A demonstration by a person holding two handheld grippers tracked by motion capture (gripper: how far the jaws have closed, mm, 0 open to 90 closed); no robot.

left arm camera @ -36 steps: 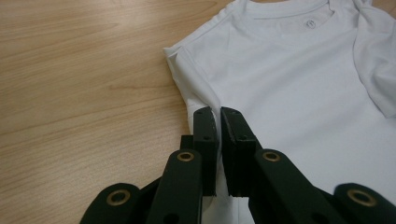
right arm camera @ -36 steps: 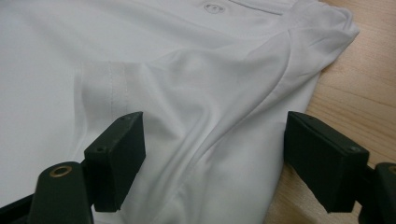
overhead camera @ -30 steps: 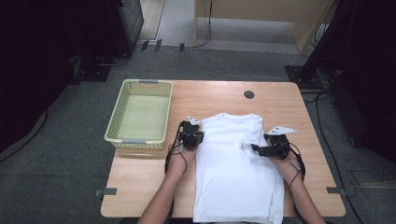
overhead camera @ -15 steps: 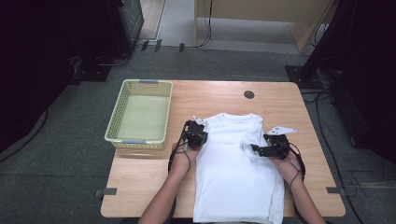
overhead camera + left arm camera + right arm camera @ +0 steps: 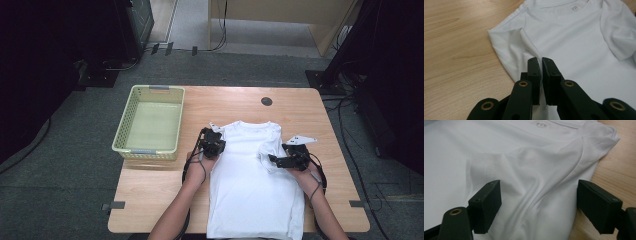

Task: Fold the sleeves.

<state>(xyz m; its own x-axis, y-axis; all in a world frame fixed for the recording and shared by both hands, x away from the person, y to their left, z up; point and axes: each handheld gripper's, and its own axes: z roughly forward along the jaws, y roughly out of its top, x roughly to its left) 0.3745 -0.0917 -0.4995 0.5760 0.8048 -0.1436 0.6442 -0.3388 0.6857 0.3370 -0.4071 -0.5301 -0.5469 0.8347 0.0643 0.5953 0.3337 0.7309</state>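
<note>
A white T-shirt (image 5: 250, 190) lies flat on the wooden table (image 5: 235, 102), collar toward the far side. My left gripper (image 5: 218, 140) is at the shirt's left shoulder. In the left gripper view it (image 5: 541, 62) is shut on a pinch of the left sleeve (image 5: 509, 47), which rises in a fold to the jaws. My right gripper (image 5: 274, 160) hovers at the shirt's right side. In the right gripper view it (image 5: 537, 187) is open, its jaws wide apart on either side of the right sleeve (image 5: 534, 177), which is folded inward onto the shirt's body.
A pale green plastic basket (image 5: 142, 151) stands on the table's left side, close beside the left gripper. A small dark round hole (image 5: 266, 101) sits near the table's far edge. Bare wood lies beyond the collar and right of the shirt.
My left gripper has shifted slightly right, toward the shirt's middle, with the sleeve in it. The right gripper has not moved.
</note>
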